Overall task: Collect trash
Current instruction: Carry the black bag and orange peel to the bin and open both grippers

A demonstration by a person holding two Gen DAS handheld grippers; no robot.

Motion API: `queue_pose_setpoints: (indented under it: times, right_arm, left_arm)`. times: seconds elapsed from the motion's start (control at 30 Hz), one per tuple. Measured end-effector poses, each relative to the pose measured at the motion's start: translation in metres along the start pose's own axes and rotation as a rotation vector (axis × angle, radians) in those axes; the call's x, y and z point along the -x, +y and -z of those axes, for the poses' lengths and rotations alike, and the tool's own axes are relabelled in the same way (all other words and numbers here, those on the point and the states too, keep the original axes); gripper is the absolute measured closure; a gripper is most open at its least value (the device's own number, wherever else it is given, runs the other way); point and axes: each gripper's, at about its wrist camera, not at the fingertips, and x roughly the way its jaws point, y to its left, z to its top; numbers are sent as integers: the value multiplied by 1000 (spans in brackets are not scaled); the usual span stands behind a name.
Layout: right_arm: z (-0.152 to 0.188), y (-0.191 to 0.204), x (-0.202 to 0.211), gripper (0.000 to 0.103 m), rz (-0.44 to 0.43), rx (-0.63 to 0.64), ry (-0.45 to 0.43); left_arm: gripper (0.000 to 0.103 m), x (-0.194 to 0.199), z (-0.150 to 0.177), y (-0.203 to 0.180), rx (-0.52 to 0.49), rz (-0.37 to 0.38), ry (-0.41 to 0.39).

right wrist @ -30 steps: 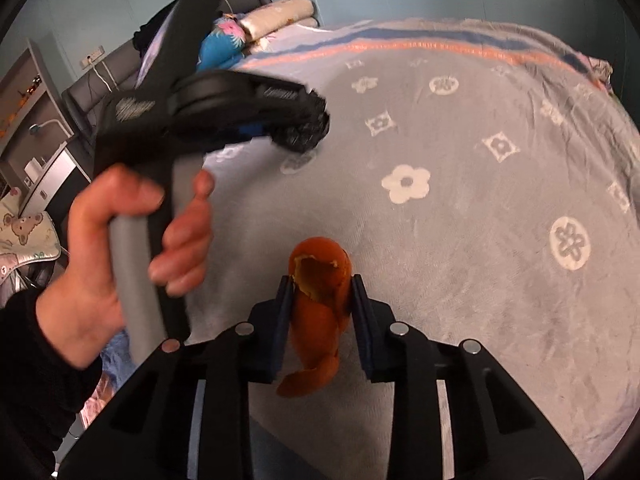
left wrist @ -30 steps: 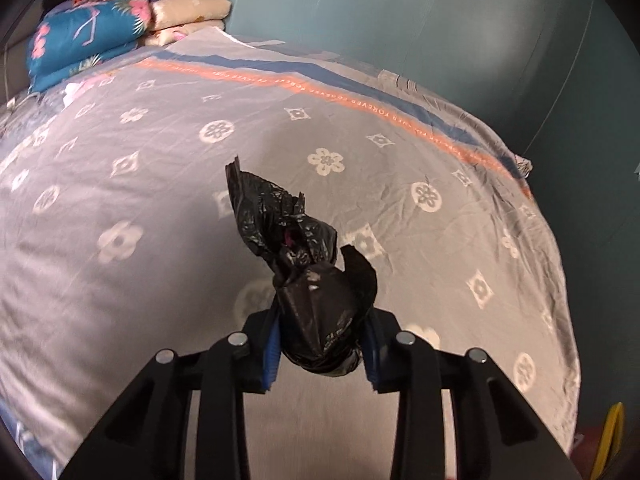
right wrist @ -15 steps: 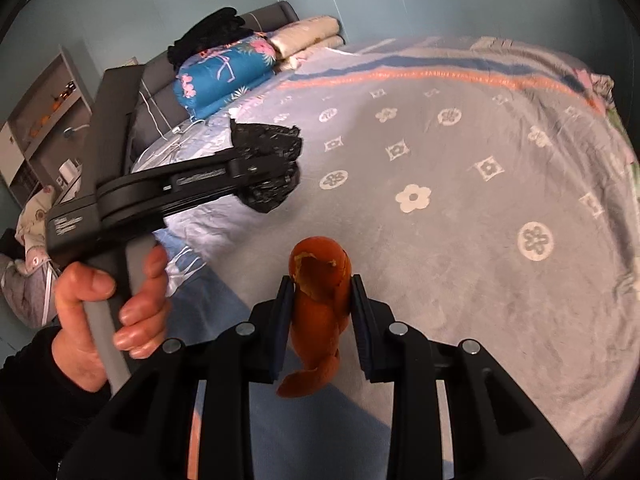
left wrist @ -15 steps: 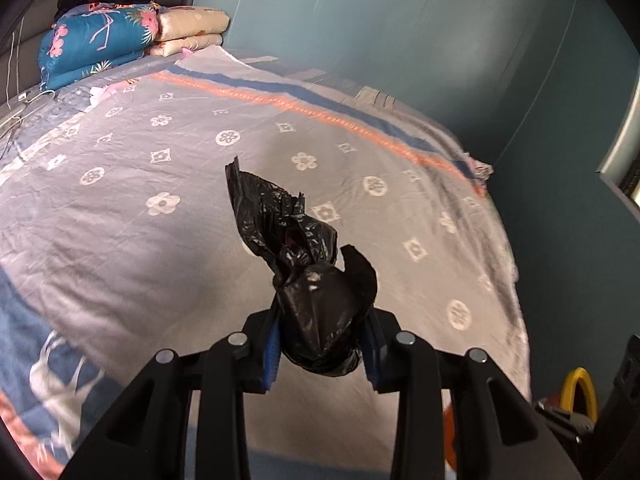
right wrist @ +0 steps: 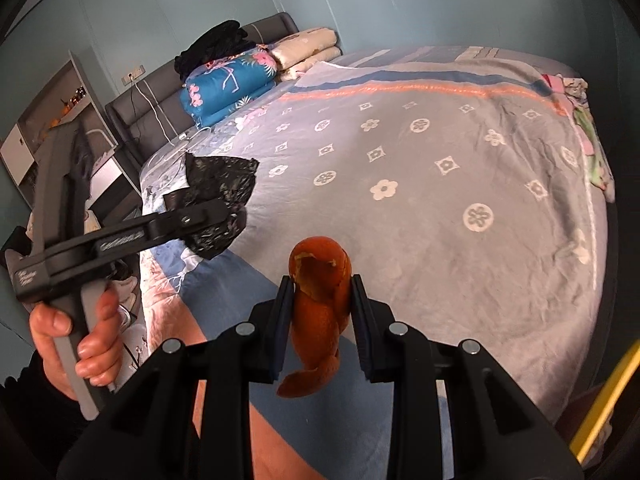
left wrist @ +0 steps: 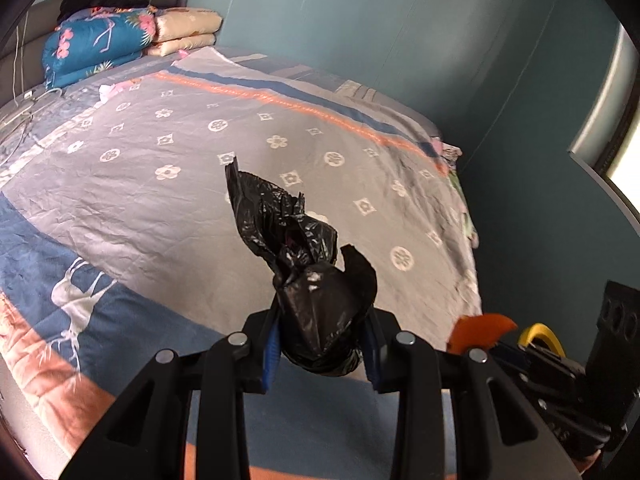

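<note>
A crumpled black plastic bag point(left wrist: 312, 280) is pinched in my left gripper point(left wrist: 322, 344), which is shut on it above the near edge of the bed. In the right wrist view the same bag point(right wrist: 218, 196) shows at the left, held by the left gripper point(right wrist: 208, 216) in a person's hand point(right wrist: 86, 340). My right gripper point(right wrist: 322, 312) is shut on a curled orange peel point(right wrist: 320, 300), its tail hanging below the pads. The peel's tip point(left wrist: 480, 330) peeks in at the lower right of the left wrist view.
A bed with a grey flower-patterned blanket point(left wrist: 240, 152) fills both views. Folded quilts point(left wrist: 100, 44) and dark clothes are stacked by the headboard. A teal wall point(left wrist: 400, 32) runs behind. White cables point(right wrist: 176, 148) lie near the pillows. A yellow object point(left wrist: 540, 336) sits low at the right.
Both grippers have pulled back and risen from the bed, so more blanket, wall and the bed's near edge show. Bag and peel stay gripped as before.
</note>
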Motion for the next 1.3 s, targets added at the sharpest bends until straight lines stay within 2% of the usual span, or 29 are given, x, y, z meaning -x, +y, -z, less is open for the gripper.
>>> queue_pose_setpoints:
  times: [0.13, 0.23, 0.7, 1.1, 1.3]
  right_arm:
    - [7, -5, 28, 76, 10, 3, -30]
    - [12, -8, 47, 76, 25, 6, -60]
    - [26, -33, 123, 76, 75, -30, -158]
    - [40, -62, 183, 75, 139, -81, -250]
    - [51, -85, 212, 75, 194, -126, -295]
  left_arm:
    - [72, 19, 10, -24, -22, 40, -14]
    - [72, 35, 17, -41, -59, 43, -47]
    - [72, 81, 40, -116, -194, 106, -102]
    - [72, 96, 48, -172, -299, 155, -121]
    - [72, 91, 54, -203, -343, 196, -100]
